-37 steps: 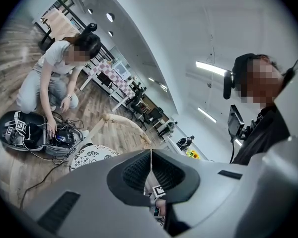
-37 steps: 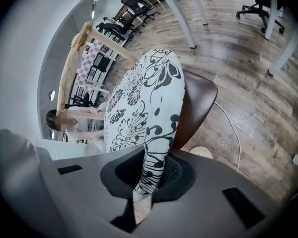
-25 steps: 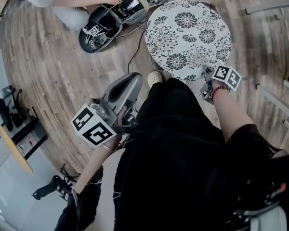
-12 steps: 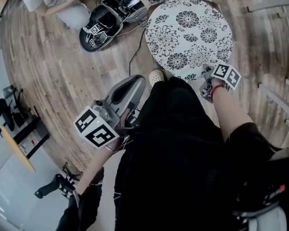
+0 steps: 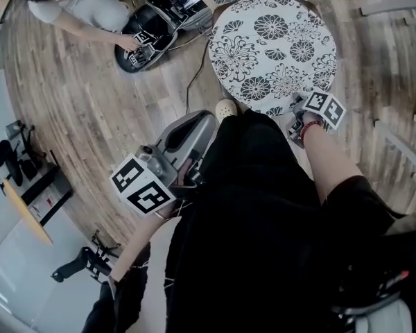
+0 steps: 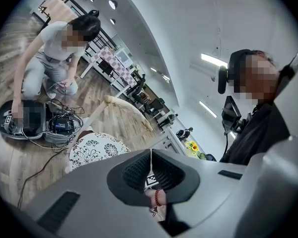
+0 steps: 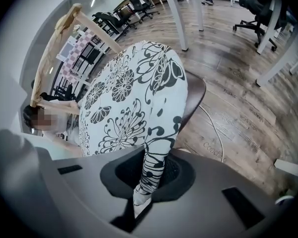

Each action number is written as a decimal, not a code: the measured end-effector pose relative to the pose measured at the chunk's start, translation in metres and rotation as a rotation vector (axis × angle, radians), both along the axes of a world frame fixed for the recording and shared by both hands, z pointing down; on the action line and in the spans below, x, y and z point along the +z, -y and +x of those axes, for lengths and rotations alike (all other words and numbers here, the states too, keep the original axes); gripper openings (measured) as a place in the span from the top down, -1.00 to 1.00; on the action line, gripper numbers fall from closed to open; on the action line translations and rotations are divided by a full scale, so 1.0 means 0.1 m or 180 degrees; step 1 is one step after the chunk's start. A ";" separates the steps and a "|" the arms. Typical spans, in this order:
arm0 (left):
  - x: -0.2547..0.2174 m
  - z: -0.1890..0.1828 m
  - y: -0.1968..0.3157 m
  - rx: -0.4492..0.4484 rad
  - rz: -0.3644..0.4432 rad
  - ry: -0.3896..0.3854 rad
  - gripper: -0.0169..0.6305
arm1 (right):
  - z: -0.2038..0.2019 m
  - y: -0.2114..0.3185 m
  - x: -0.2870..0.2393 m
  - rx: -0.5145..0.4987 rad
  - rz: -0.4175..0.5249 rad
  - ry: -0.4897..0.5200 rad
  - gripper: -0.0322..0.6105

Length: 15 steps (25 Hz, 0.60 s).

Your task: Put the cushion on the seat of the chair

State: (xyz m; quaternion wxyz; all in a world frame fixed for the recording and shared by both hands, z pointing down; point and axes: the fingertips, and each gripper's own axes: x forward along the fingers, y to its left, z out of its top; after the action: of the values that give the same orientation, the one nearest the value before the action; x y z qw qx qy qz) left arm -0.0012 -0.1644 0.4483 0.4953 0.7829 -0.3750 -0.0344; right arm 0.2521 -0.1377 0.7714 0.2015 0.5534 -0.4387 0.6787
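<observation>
My right gripper (image 7: 151, 170) is pinched shut on the near rim of the cushion (image 7: 134, 98), which lies on the seat (image 7: 195, 97) and covers nearly all of it; my left gripper (image 6: 150, 157) is closed on nothing, off to the side. The cushion is round, thin cloth, black flowers on white; I judge it light, soft and floppy, so the rim is the place to hold; it folds where I pinch.
</observation>
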 end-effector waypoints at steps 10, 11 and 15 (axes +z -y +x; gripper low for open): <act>0.06 0.14 0.07 0.0020 -0.0089 0.0048 0.89 | -0.01 -0.02 0.11 -0.0013 -0.0102 0.0032 0.81; 0.07 0.17 0.08 0.0022 -0.0101 0.0052 0.89 | -0.01 -0.02 0.13 -0.0033 -0.0117 0.0021 0.81; 0.09 0.29 0.08 0.0051 -0.0151 0.0057 0.89 | -0.02 -0.02 0.16 -0.0128 -0.0151 -0.0005 0.80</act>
State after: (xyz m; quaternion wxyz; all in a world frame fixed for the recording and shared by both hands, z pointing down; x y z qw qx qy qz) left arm 0.0276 -0.1728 0.4572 0.5107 0.7741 -0.3739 -0.0145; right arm 0.2501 -0.1355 0.7877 0.2286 0.5402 -0.4333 0.6843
